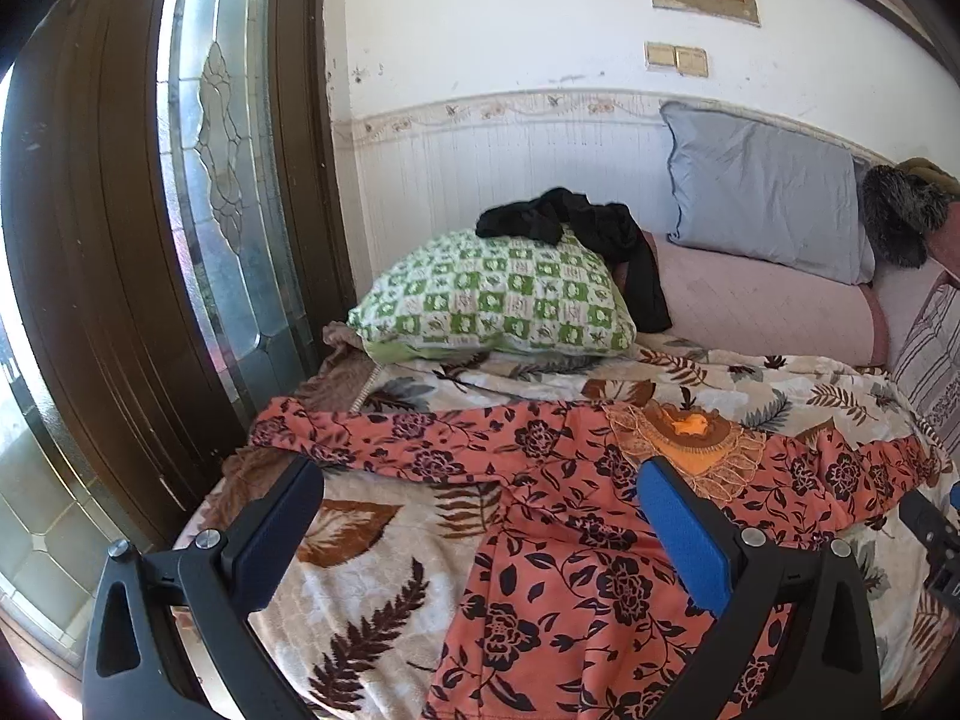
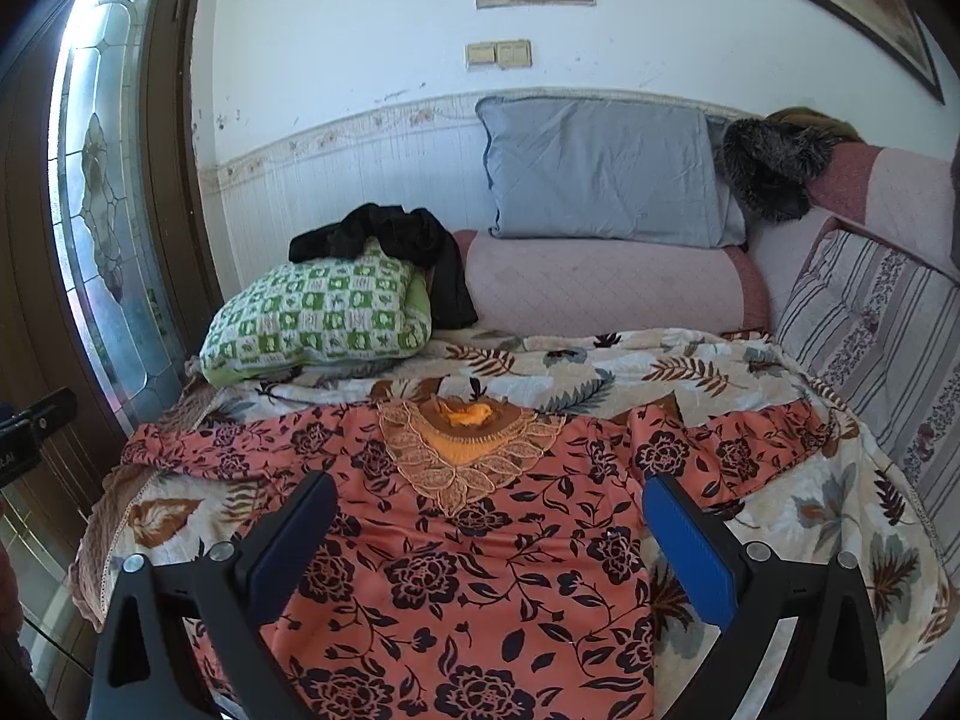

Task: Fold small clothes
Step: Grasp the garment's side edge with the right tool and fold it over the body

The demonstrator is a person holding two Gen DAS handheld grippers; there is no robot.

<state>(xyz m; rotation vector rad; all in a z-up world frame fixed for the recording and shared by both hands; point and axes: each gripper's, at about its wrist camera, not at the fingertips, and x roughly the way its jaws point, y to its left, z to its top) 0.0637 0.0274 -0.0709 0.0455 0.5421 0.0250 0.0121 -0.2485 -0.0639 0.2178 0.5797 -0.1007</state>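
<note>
**Garment laid out, neither gripper engaged**

The floral top (image 2: pixel 456 558) lies spread face-up on the leaf-print blanket (image 2: pixel 600 372), sleeves out to either side, lace neckline (image 2: pixel 462 450) toward the pillows; flat like this, it looks ready for a first fold. Left gripper (image 1: pixel 480 504) hovers over the left sleeve side, jaws wide apart, holding nothing. Right gripper (image 2: pixel 489 516) likewise stands open above the chest. Fingertip contact with the cloth cannot be confirmed, probably none
</note>
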